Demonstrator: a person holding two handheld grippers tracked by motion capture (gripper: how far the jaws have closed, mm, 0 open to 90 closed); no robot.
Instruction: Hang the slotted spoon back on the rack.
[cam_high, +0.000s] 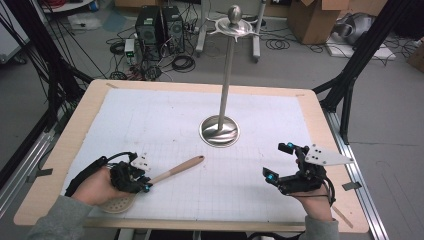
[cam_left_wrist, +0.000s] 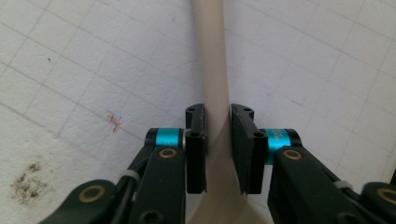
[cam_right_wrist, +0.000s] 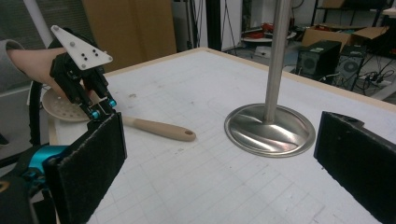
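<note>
- Item in hand: a wooden skimmer spoon (cam_high: 165, 173) is laid flat on the white gridded mat of the worktop (cam_high: 60, 165), toward the near left corner. Its perforated round bowl (cam_right_wrist: 65, 108) lies nearest the person; the handle runs diagonally away toward the stand.
- Left gripper (cam_left_wrist: 218, 144): the jaws are clamped on the spoon's neck, just above the point where the handle flares into the bowl. In the left gripper view both pads are seen pressed against the wood on either side.
- Right gripper (cam_high: 280, 161): it is held above the near right part of the worktop, well apart from the spoon. The jaws stand wide apart with nothing between them.
- Handling judgement: the spoon is judged light and rigid, so no flexing is expected under the grip. The smooth finished wood may slip against the pads if the handle is swung.
- Grasp point: a hold at the neck places the bowl's weight close to the jaws, so little tipping is expected. The hole at the handle end (cam_right_wrist: 188, 134) is left free.
- Nearby item: a metal hanging stand (cam_high: 220, 131), with a round base, upright pole and hooked top, stands at mid-worktop, apart from the spoon.
</note>
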